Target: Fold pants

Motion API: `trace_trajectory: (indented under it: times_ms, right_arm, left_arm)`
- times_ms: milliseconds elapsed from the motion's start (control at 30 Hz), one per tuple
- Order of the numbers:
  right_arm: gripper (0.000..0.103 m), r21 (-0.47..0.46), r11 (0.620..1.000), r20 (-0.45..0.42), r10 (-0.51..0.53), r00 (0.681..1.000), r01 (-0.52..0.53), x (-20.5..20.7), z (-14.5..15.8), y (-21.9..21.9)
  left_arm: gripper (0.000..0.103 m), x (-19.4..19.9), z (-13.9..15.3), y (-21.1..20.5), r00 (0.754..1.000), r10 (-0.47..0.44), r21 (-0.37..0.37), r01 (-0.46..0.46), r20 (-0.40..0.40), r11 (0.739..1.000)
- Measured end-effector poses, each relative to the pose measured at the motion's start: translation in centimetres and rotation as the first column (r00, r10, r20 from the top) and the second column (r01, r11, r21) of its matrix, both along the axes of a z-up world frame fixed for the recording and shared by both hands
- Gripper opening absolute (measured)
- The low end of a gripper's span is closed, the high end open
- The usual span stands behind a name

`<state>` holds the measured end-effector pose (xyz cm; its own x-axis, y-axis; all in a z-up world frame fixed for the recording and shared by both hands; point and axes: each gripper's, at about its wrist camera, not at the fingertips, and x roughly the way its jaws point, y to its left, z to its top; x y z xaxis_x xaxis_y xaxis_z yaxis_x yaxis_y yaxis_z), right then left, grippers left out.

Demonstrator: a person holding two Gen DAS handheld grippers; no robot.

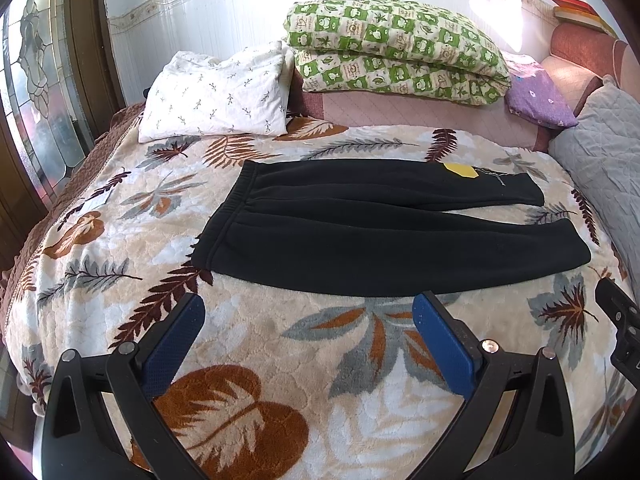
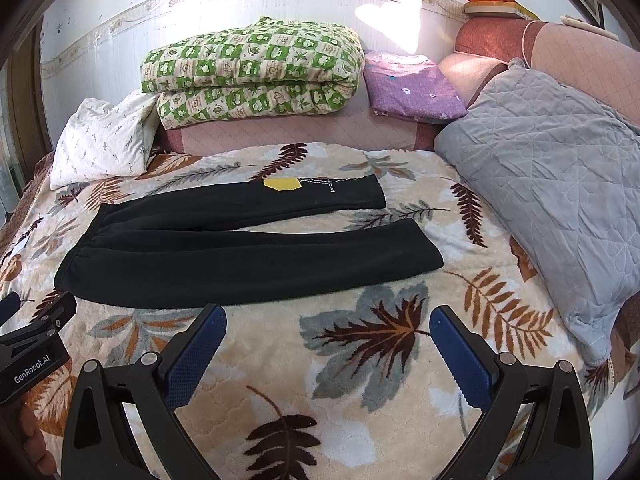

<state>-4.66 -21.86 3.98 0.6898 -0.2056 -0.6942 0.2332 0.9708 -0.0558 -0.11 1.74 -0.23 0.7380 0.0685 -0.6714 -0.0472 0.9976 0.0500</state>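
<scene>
Left gripper (image 1: pixel 308 312) and right gripper (image 2: pixel 328 324) are held wide apart w/ nothing grasped, just short of black pants (image 1: pixel 360 232). Pants are laid flat on leaf-print blanket (image 1: pixel 280 344), legs toward right. Yellow tag (image 2: pixel 281 184) text can't be made out.

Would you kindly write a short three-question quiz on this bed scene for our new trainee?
1. True or false: both legs of the black pants lie flat on the leaf-print blanket.
2. What colour is the tag on the far leg?
3. The left gripper and right gripper are: A) open, B) shut on cloth.

Key: 1 true; 2 yellow; 3 A.
</scene>
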Motion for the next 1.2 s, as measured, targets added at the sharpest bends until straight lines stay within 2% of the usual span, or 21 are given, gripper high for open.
trace_trajectory:
  times_ms: [1200]
  right_arm:
    - [0.102,0.004,1.000,0.008,0.006,1.000,-0.006,-0.17,0.74,0.02]
  left_arm:
    - [0.103,-0.48,0.58,-0.31,1.000,-0.005,0.014,0.004,0.004,1.000]
